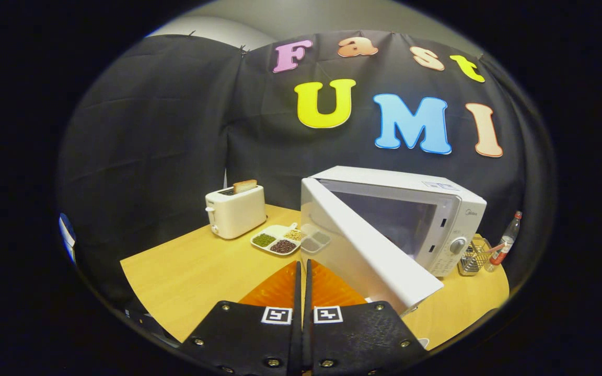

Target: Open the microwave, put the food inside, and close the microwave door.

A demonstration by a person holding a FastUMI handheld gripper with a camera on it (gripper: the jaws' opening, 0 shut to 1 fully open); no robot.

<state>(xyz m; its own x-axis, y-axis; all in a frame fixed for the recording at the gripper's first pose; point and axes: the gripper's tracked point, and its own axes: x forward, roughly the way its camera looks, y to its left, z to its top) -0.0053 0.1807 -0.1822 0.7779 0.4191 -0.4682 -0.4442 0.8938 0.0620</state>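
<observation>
The open door (369,250) hides part of the microwave (437,219) cavity and a tray (315,241). The wire basket's (474,255) contents are too small to tell.

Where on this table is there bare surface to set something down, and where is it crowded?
Bare wood lies on the table in front of the toaster, beside the shut jaws of the gripper. It is crowded around the divided tray, the open microwave door, and the wire basket and bottle at the microwave's far side.

The gripper view looks forward and slightly down along the fingers (302,282) from above the table (186,277), microwave (411,219) just ahead.
</observation>
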